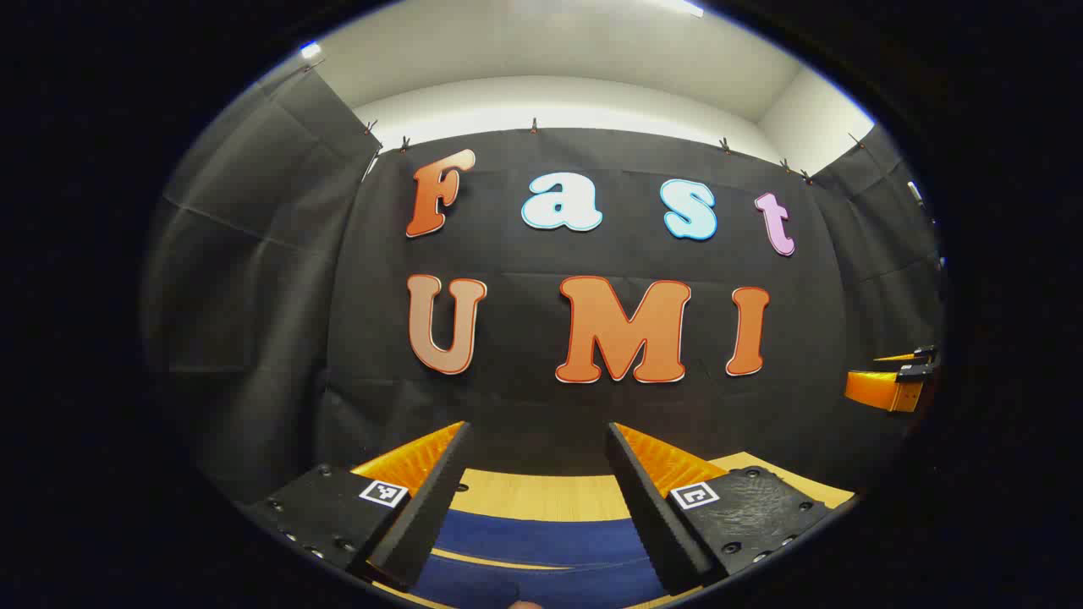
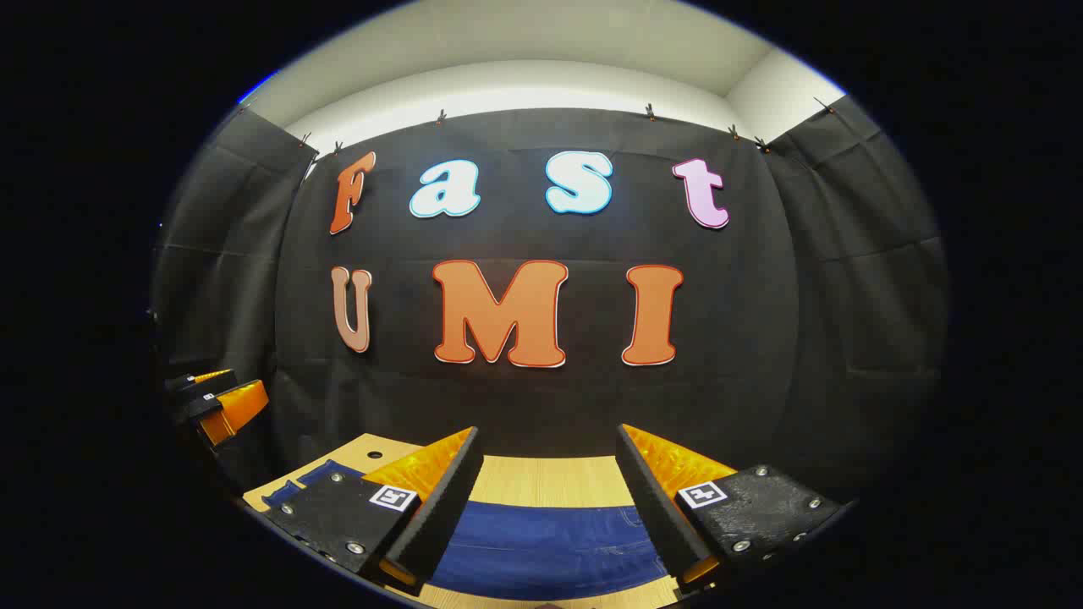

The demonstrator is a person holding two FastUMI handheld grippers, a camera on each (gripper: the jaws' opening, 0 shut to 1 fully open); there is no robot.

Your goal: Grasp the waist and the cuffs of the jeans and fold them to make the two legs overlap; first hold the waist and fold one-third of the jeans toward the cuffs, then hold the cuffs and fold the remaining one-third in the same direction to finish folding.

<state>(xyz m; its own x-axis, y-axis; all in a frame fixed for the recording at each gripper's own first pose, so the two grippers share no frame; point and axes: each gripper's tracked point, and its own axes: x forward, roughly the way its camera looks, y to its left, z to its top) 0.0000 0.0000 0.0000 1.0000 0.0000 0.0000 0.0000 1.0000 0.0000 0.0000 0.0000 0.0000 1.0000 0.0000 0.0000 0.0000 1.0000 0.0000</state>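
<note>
A: In the left gripper view, how did the left gripper (image 1: 537,448) stand?

B: Its fingers were spread wide with nothing between them, raised above the wooden table (image 1: 541,495). Between and below the fingers lay the jeans (image 1: 541,541), a dark blue band across the tabletop. At the right edge of that view, the right gripper (image 1: 893,381) was seen farther off, well apart from the left one.

A: And in the right gripper view?

B: The right gripper (image 2: 548,444) was likewise spread apart and held nothing. The jeans (image 2: 550,545) lay flat on the table (image 2: 541,478) below its fingers, running from the table's left part toward the right; faint stitching showed on the denim. The left gripper (image 2: 216,402) appeared at the left edge, raised near the table's left end. The black cloth wall (image 2: 761,355) stood behind the table in both views.

A: Did either gripper touch the jeans?

B: Neither was seen touching them.
</note>
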